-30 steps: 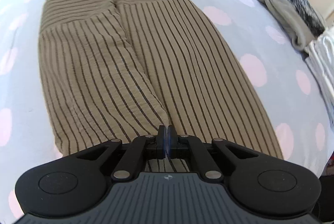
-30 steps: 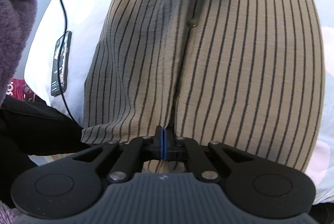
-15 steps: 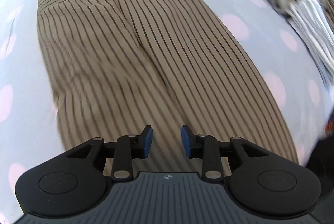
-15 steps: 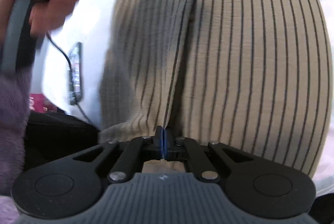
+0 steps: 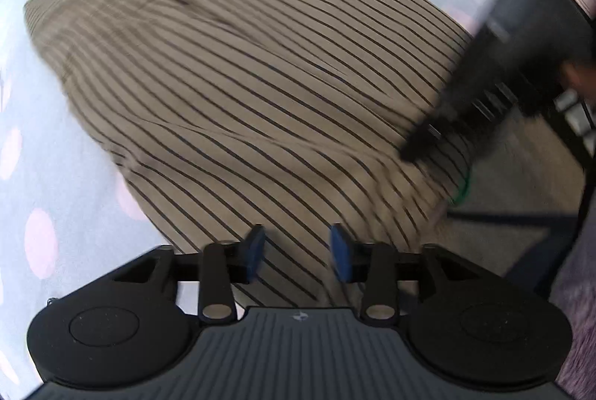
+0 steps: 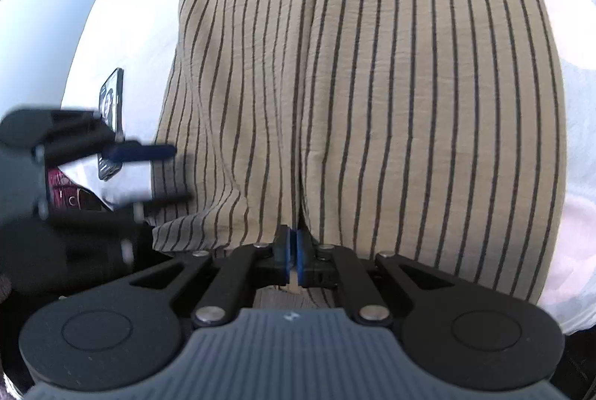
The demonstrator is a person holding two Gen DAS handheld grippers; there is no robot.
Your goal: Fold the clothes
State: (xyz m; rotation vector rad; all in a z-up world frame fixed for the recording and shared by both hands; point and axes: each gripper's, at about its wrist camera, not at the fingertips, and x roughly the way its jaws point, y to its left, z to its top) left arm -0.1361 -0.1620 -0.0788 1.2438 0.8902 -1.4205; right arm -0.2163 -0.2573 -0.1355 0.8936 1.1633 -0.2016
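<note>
Tan trousers with dark stripes (image 5: 242,83) lie flat on the bed, legs side by side. My left gripper (image 5: 298,251) stands open just above the hem end of one leg, with nothing between its blue pads (image 5: 255,249). My right gripper (image 6: 292,251) is shut on the trousers (image 6: 372,83), pinching the hem where the two legs meet. In the left wrist view the right gripper (image 5: 417,146) shows as a dark blur at the trousers' right edge. Seen from the right wrist, the left gripper (image 6: 160,176) hovers open beside the hem's left corner.
The bed sheet (image 5: 44,176) is pale blue with pink dots. A phone with a cable (image 6: 110,124) lies on the sheet left of the trousers. Floor and dark furniture (image 5: 521,195) show past the bed's edge.
My left gripper opened, let go of the hem and swung over to the hem's left corner. The right gripper kept its hold on the trousers.
</note>
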